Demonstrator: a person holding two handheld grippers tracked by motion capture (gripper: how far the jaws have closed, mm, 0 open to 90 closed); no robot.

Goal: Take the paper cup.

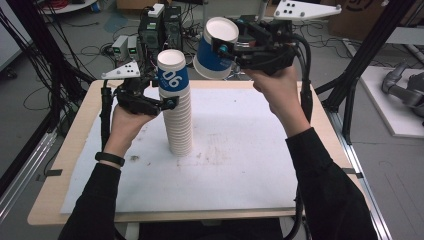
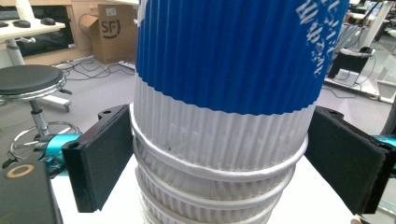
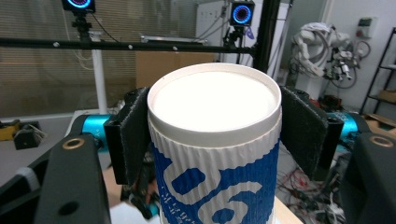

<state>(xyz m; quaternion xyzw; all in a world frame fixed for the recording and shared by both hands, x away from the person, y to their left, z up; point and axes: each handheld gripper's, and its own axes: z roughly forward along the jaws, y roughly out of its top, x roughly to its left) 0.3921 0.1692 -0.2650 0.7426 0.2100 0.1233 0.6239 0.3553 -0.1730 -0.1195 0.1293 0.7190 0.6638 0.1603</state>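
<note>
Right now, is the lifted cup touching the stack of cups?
Apart. The high view shows the lifted cup, clamped in the right hand-held gripper, raised beside the stack with floor visible between them.

1. A light wooden table (image 1: 75, 150) fills the middle of the frame.
2. A white stained sheet (image 1: 240, 170) covers most of it.
3. An upside-down stack of paper cups (image 1: 177, 110) stands upright on the sheet, centre-left.

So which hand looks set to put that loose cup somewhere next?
The right. Its hand-held gripper is shut on the loose cup, lifted clear of the stack. The left hand-held gripper sits around the stack.
</note>
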